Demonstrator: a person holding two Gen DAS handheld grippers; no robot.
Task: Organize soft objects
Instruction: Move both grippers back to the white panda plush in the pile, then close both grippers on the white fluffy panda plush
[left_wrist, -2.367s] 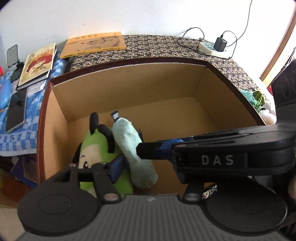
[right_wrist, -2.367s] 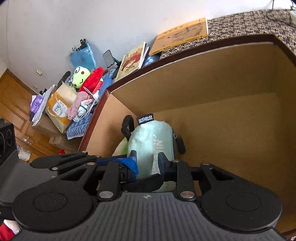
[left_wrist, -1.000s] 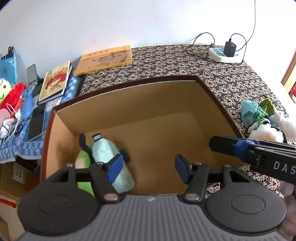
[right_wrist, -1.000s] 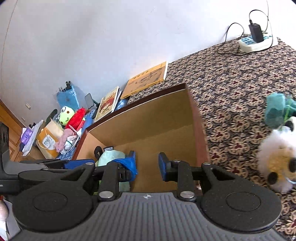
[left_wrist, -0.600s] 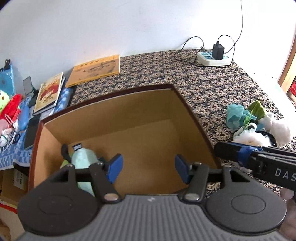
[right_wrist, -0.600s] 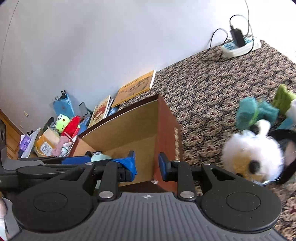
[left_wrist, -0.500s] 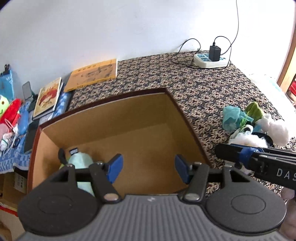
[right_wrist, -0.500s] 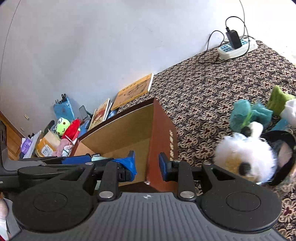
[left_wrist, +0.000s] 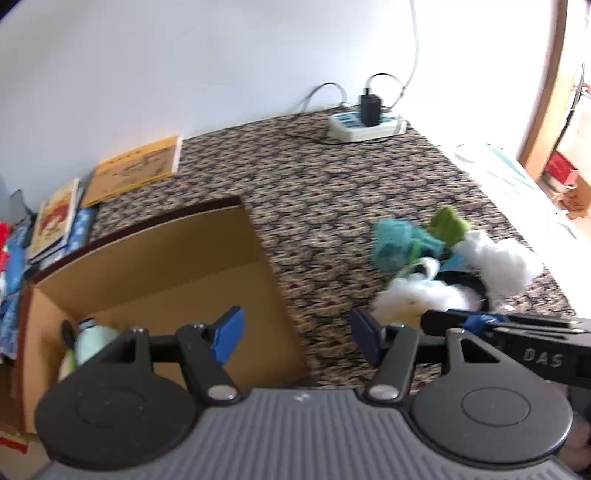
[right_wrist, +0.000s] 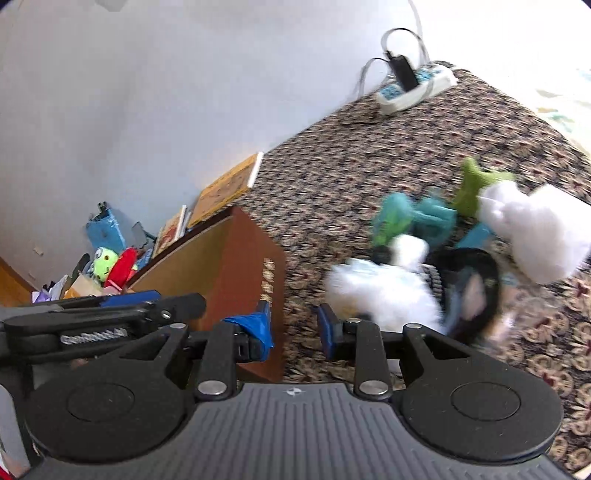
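Left gripper (left_wrist: 295, 336): jaws parted wide, nothing between them. Right gripper (right_wrist: 295, 330): jaws parted narrowly, also empty. The pile of plush toys (right_wrist: 443, 254) lies on the patterned cloth (left_wrist: 325, 192), ahead and right of both grippers. The cardboard box (left_wrist: 166, 258) stands ahead-left, a pale green plush (left_wrist: 90, 339) inside.

The right gripper (left_wrist: 436, 322) reads "DAS" (white letters on black).
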